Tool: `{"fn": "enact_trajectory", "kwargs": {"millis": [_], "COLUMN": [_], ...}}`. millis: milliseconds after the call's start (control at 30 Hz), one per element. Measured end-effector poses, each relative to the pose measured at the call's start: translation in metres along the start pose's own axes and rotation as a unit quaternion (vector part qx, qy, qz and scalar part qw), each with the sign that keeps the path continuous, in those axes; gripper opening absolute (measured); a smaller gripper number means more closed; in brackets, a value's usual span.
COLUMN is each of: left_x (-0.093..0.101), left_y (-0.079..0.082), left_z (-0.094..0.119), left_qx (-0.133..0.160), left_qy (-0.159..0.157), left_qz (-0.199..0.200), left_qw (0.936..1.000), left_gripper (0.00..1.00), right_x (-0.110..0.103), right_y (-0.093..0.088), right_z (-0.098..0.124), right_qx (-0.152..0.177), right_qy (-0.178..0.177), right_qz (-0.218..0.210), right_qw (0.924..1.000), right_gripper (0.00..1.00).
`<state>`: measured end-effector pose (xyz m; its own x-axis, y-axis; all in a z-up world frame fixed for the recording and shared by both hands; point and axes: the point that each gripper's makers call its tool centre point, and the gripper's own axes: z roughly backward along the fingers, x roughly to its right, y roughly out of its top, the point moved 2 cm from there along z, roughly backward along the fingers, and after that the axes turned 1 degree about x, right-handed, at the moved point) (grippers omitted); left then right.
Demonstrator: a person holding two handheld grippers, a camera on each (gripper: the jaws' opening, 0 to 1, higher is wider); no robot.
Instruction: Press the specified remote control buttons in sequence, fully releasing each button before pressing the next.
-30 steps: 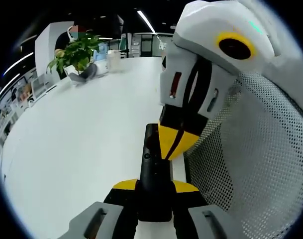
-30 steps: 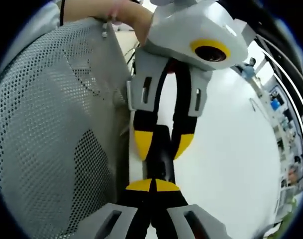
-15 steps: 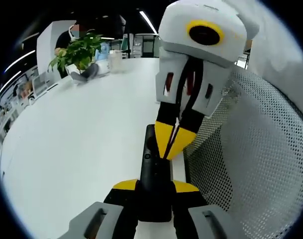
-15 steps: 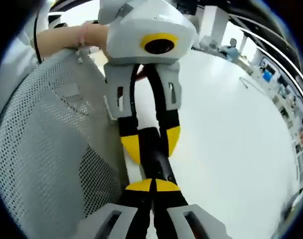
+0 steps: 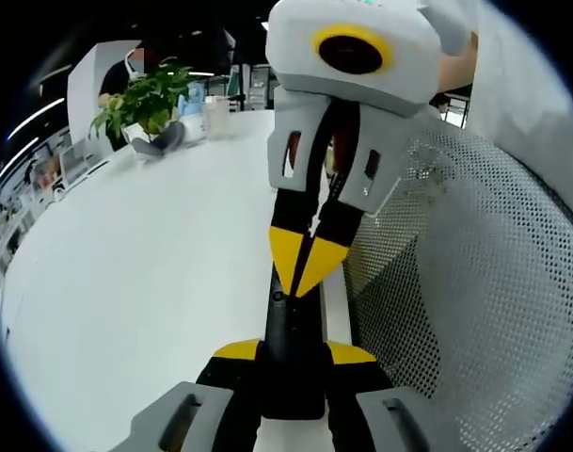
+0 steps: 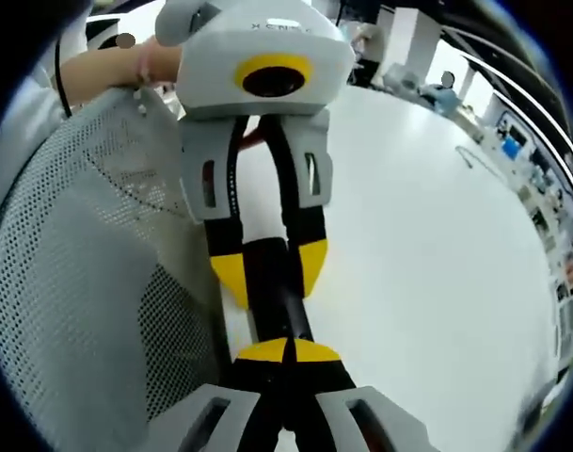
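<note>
one remote — two grippers

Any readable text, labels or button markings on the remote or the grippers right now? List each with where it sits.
None legible.
Remote control: button markings too small and dark to read.
Left gripper: faint lettering on its white housing top, too blurred to read.
Right gripper: no readable marks.
</note>
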<state>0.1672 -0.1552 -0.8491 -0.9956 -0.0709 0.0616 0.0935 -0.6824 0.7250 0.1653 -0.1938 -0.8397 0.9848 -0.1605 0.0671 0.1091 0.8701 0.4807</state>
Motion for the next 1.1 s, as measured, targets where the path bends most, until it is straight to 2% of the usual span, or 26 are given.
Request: {"fn": "enact_trajectory", "kwargs": {"millis": [167,200,300,400,533,633,700,800,867,1100], "left_x": [0.0,0.0,0.0,0.0,0.0,0.001,0.001,0.001,0.001,0.001], "left_y": [0.0,0.0,0.0,0.0,0.0,0.0,0.0,0.001,0.001,0.0], "left_z": [0.0,0.0,0.0,0.0,0.0,0.0,0.0,0.0,0.0,0.0], "left_qx": [0.0,0.0,0.0,0.0,0.001,0.001,0.001,0.001,0.001,0.001], "left_qy": [0.0,0.0,0.0,0.0,0.001,0.001,0.002,0.001,0.002,0.001], "left_qz": [0.0,0.0,-0.001,-0.001,-0.003,-0.004,-0.004,-0.005,-0.004,-0.004], "left_qw": [1.0,1.0,1.0,1.0,1.0,1.0,1.0,1.0,1.0,1.0], "left_gripper": [0.24,0.24,0.24,0.24,0.24,0.24,0.24,0.24,0.24,0.24], "right_x": [0.0,-0.001,-0.002,0.0,0.002,0.007,0.011,0.009,0.01,0.012], "right_y": [0.0,0.0,-0.001,-0.001,-0.001,-0.002,-0.004,0.001,0.0,0.002], "right_z": [-0.001,-0.001,-0.001,0.0,0.003,0.003,0.002,0.0,0.0,-0.002], "right_qx": [-0.022,-0.023,-0.018,0.003,0.019,0.015,0.005,0.018,0.009,-0.013], "right_qy": [-0.011,-0.018,-0.023,-0.02,0.004,-0.003,-0.009,0.014,0.014,0.024], "right_qz": [0.032,0.047,0.049,0.009,-0.052,-0.045,-0.025,-0.048,-0.037,-0.052], "right_qw": [0.9992,0.9985,0.9984,0.9998,0.9985,0.9989,0.9996,0.9986,0.9992,0.9982], "right_gripper": [0.0,0.0,0.0,0.0,0.0,0.0,0.0,0.0,0.0,0.0]}}
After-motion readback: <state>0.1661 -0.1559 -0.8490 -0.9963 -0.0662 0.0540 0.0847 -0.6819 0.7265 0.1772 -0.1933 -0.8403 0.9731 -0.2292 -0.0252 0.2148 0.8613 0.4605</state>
